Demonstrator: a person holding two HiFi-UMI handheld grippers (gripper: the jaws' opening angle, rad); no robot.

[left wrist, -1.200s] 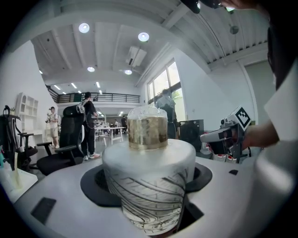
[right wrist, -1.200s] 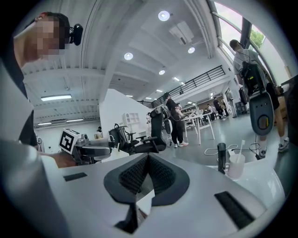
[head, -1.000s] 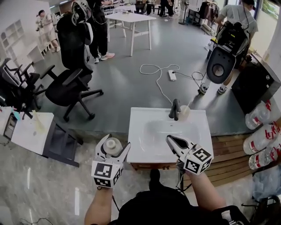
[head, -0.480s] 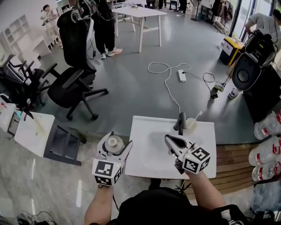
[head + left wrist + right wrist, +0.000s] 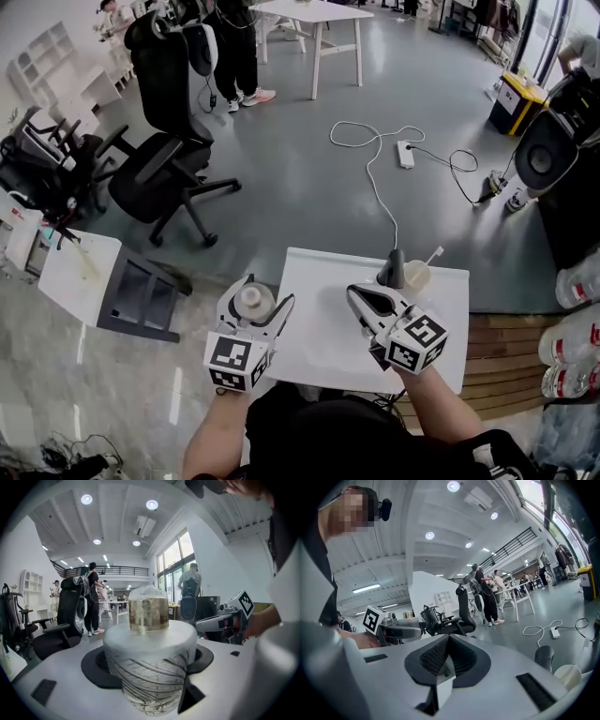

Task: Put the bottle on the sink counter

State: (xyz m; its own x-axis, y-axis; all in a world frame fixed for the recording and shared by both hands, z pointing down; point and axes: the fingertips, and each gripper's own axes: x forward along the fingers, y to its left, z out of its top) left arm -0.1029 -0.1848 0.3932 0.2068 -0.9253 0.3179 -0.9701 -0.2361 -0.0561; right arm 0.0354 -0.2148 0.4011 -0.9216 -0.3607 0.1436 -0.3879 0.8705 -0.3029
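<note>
Just off the left edge of the white sink surface, the left hand-held gripper clamped the bottle, while the right hand-held gripper hovered closed and empty over the basin, near the dark faucet and cup.

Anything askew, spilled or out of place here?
Nothing spilled or tipped. The bottle sits upright in the left tool, beside the sink counter, not on it. Only oddity: a power strip and its cable sprawl loose across the floor.
</note>
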